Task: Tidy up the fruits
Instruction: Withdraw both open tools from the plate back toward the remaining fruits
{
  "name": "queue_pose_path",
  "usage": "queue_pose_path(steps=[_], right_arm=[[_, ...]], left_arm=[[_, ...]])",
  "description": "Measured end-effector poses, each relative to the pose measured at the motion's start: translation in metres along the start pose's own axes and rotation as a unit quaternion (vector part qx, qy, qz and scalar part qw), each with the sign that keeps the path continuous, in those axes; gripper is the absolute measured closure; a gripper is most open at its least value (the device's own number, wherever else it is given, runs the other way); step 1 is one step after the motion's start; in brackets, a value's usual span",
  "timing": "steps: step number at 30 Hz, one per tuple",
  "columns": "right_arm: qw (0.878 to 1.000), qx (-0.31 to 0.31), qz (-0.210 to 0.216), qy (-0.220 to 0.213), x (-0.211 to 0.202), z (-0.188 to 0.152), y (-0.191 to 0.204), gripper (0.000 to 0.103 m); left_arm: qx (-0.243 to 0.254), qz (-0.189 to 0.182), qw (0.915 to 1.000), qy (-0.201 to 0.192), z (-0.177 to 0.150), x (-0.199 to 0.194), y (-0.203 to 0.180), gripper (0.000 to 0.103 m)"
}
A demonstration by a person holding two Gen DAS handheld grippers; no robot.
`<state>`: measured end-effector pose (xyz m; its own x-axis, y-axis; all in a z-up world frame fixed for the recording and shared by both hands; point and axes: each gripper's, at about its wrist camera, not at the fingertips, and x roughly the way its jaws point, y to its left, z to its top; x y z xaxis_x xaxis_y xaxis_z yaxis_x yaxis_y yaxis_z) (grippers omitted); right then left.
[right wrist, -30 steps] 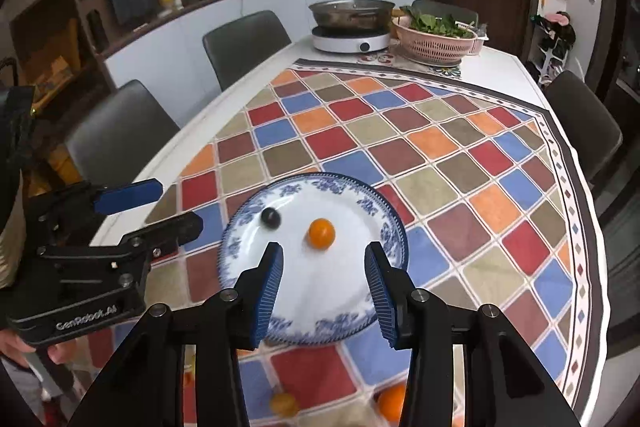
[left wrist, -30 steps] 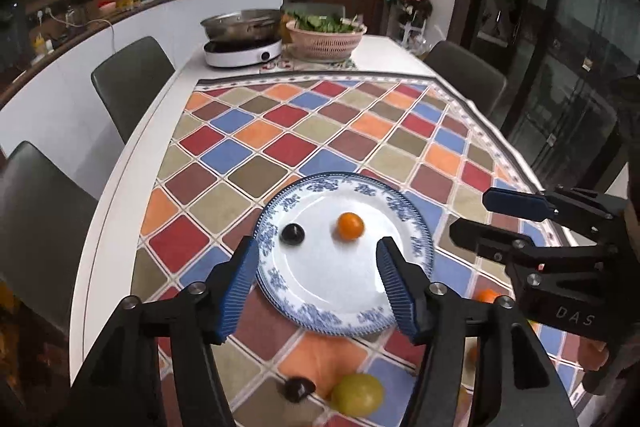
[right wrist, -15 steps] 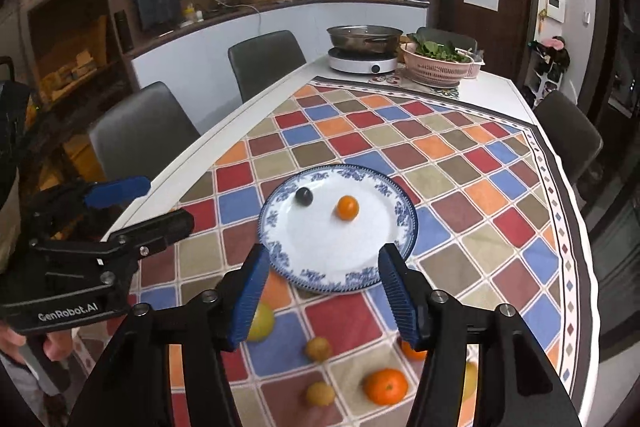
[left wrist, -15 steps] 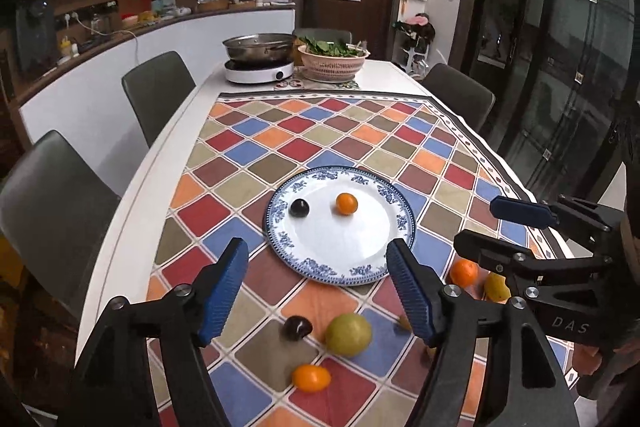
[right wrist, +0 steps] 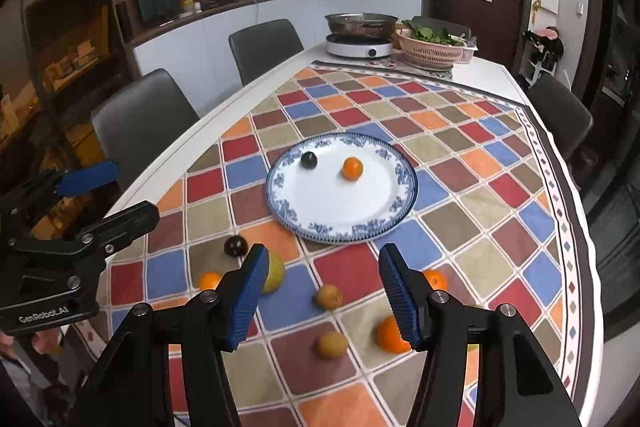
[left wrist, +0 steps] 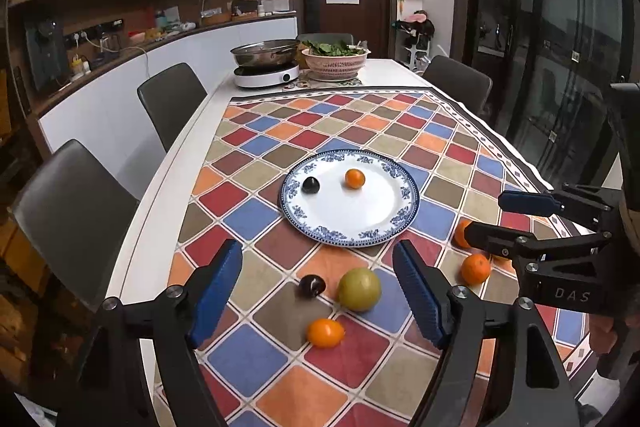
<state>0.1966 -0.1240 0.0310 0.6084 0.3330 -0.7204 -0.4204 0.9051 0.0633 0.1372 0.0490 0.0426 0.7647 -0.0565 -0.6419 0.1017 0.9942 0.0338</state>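
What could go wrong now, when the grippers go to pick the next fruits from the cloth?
1. The dark fruit, the green fruit and the small orange fruit lie close together. The left gripper, empty with jaws opening, may push a neighbour so it rolls.
2. The two fruits on the plate are round and loose; a bump on the rim may send them off.
3. The right gripper works close beside the left; they may collide.
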Motion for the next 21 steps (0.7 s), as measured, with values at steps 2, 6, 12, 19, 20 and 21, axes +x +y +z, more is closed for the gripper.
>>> queue_pose_path(steps=[2,6,12,19,20,21], right_arm=[[1.000,0.003,0.001,0.006,0.000,-0.006,0.001,0.045],[1.000,0.003,0.000,0.018,0.003,-0.015,0.003,0.045],[0.999,0.008,-0.005,0.046,0.014,-0.032,0.004,0.045],[0.997,0.013,-0.004,0.082,0.033,-0.048,0.004,0.045],[0.996,0.014,-0.003,0.087,0.035,-0.050,0.004,0.045],[0.996,0.014,-0.002,0.092,0.037,-0.052,0.004,0.045]], left_arm=[[0.001,0.003,1.0000,0.002,-0.005,-0.001,0.000,0.023],[0.002,0.003,0.9998,0.020,-0.018,0.004,-0.001,0.023],[0.001,0.000,0.9986,0.052,-0.036,0.018,0.000,0.023],[0.003,-0.001,0.9962,0.088,-0.053,0.037,0.000,0.023],[0.003,-0.001,0.9958,0.092,-0.055,0.039,0.000,0.023],[0.003,-0.002,0.9953,0.097,-0.057,0.042,0.000,0.023]])
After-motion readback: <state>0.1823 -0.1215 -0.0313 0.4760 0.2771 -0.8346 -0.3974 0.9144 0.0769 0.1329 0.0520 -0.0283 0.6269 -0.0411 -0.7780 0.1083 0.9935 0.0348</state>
